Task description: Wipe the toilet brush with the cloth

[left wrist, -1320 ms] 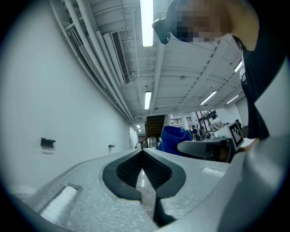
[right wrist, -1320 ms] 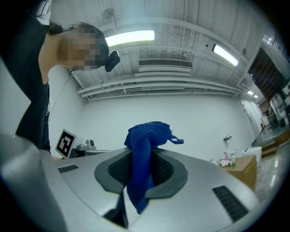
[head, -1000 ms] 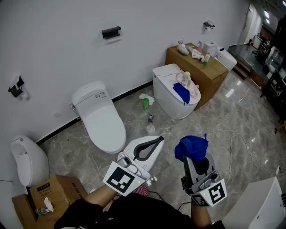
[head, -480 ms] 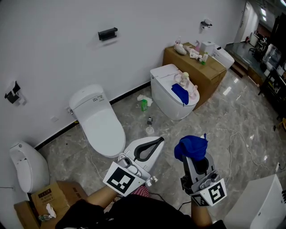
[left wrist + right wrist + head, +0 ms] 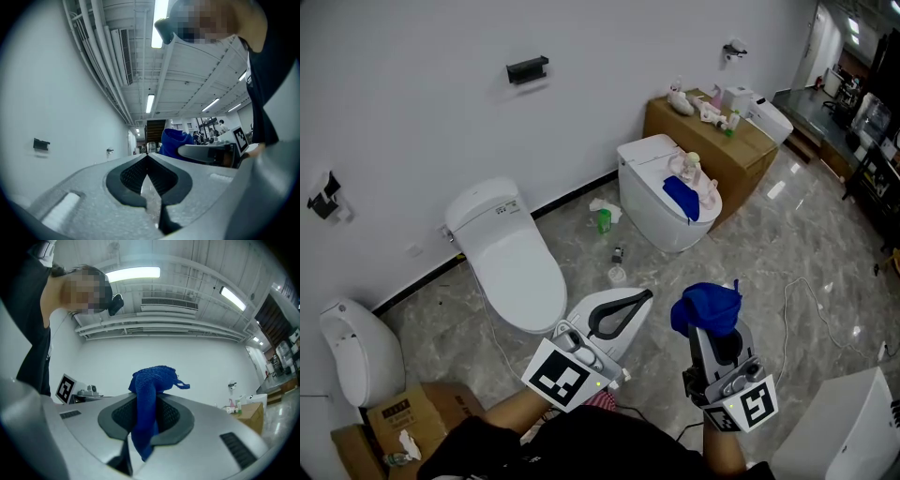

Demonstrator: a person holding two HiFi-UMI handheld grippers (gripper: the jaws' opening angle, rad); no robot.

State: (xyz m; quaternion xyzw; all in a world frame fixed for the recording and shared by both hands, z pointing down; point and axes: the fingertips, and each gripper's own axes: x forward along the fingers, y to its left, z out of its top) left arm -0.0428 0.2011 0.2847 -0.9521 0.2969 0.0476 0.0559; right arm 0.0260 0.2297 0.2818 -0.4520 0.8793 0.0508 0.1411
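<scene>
Just right of the white toilet [image 5: 511,253], our left gripper [image 5: 637,302] is closed on nothing; further right of the toilet, our right gripper [image 5: 713,336] pinches the blue cloth [image 5: 705,307]; we judge it soft, light and floppy, best held bunched; no toilet brush is in view.

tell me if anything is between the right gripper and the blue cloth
Nothing does: the right gripper is shut on the blue cloth, which bunches past its jaws. No toilet brush is clearly in view.

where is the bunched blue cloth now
The blue cloth is clamped in the right gripper, low right in the head view, beside the shut left gripper.
</scene>
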